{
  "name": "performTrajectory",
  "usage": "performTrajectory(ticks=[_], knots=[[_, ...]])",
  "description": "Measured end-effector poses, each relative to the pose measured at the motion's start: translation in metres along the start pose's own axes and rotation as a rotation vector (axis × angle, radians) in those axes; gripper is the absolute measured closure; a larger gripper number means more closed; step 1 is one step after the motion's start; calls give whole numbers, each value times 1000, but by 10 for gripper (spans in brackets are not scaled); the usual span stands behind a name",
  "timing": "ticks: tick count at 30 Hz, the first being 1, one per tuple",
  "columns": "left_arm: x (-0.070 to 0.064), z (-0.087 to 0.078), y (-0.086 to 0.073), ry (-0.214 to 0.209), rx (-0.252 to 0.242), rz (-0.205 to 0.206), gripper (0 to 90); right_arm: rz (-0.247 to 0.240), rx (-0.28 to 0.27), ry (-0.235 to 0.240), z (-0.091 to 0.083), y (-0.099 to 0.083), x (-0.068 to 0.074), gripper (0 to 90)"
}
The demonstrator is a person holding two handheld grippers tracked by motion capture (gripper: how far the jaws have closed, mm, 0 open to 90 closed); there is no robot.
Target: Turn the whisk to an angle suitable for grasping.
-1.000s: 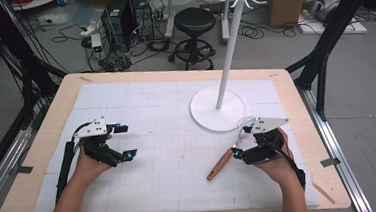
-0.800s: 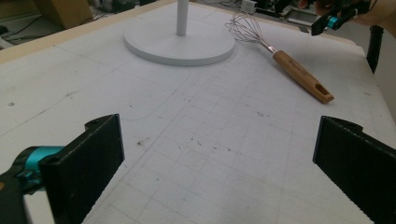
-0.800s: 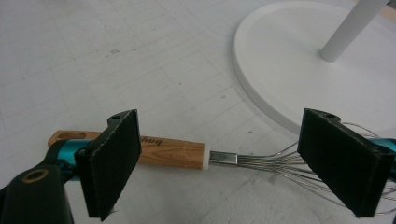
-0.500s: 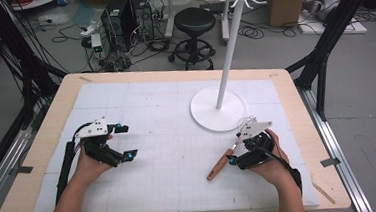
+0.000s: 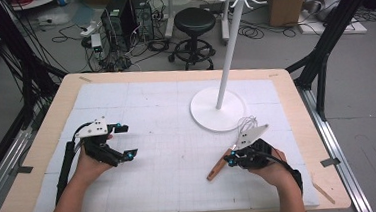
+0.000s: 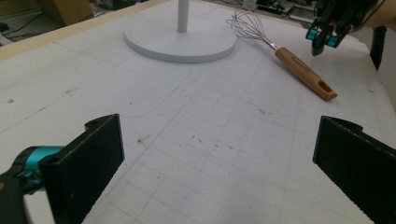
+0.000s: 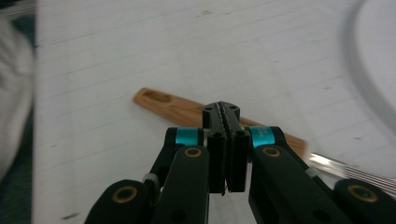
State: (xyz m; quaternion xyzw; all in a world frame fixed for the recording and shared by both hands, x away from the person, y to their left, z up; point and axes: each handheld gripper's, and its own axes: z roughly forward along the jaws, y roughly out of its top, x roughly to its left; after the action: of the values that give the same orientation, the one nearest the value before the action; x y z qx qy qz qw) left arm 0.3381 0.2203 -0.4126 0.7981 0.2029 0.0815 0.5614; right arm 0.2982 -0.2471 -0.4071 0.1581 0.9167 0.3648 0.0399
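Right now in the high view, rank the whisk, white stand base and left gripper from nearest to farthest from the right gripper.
1. whisk, lying just under the right gripper.
2. white stand base, behind it, up the table.
3. left gripper, far across on the left.

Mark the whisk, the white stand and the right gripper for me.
whisk (image 6: pixel 303 74), left gripper view, on its wooden handle.
white stand (image 5: pixel 217 110), high view, on its round base.
right gripper (image 7: pixel 226 142), right gripper view, where its closed jaws meet, above the whisk handle.

One whisk (image 6: pixel 289 60), one stand (image 5: pixel 218 107)
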Motion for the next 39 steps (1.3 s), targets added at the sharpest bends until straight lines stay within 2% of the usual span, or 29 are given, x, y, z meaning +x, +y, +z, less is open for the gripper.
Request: performTrajectory(ticks=[1,4,6,11,16,22,27,29,31,35,38,39], knots=[[0,0,0,-1,2,-4,25,-13,6,32,2,0,1,898],[0,1,-1,-2,11,-2,25,-41,33,73,10,3,6,898],[-1,2,-1,-3,14,2,25,-49,50,77,16,5,8,898],[0,1,-1,0,6,0,25,-74,78,122,33,10,11,897],[0,3,-2,-2,22,-4,25,-73,58,99,41,12,11,897],[-1,6,-2,0,24,1,25,-63,37,8,52,20,12,895],[1,6,-4,2,34,-4,25,-45,22,-39,64,27,12,895],[1,6,-4,0,36,-6,25,-37,21,-45,67,28,13,892],[0,7,-3,-1,36,1,25,-23,8,-75,72,32,13,887],[1,7,-3,-5,28,-3,25,-11,3,-81,74,33,13,873],[2,6,-4,-4,28,-7,25,-4,-10,-63,72,33,13,835],[2,6,-4,-4,30,-9,25,8,-31,-50,68,32,12,789]])
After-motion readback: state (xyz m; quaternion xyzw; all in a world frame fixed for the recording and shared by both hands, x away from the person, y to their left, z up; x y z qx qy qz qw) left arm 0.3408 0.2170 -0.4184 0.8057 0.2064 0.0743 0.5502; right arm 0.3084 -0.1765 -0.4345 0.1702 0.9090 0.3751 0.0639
